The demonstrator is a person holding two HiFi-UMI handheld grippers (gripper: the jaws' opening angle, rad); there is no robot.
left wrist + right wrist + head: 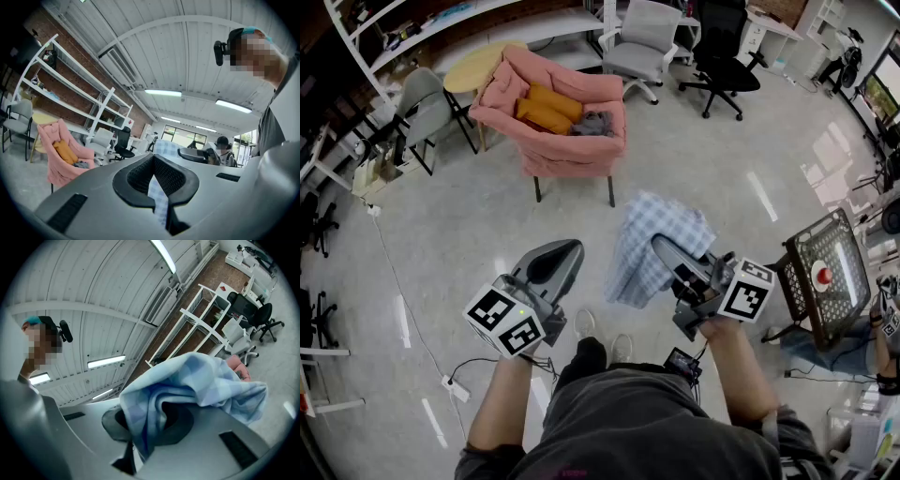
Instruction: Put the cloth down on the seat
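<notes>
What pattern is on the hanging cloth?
The cloth has pale blue-and-white checks; head view shows it best.

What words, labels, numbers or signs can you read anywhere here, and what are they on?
No readable text anywhere.
Left gripper and right gripper: only black-and-white square markers, no letters or numbers.
Shelves: items too small to read.

Open floor (478,234) leads to the armchair (572,155) (cushions (546,110) crowd its seat).

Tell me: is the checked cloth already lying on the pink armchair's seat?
No, the checked cloth hangs from the right gripper, well short of the pink armchair.
</notes>
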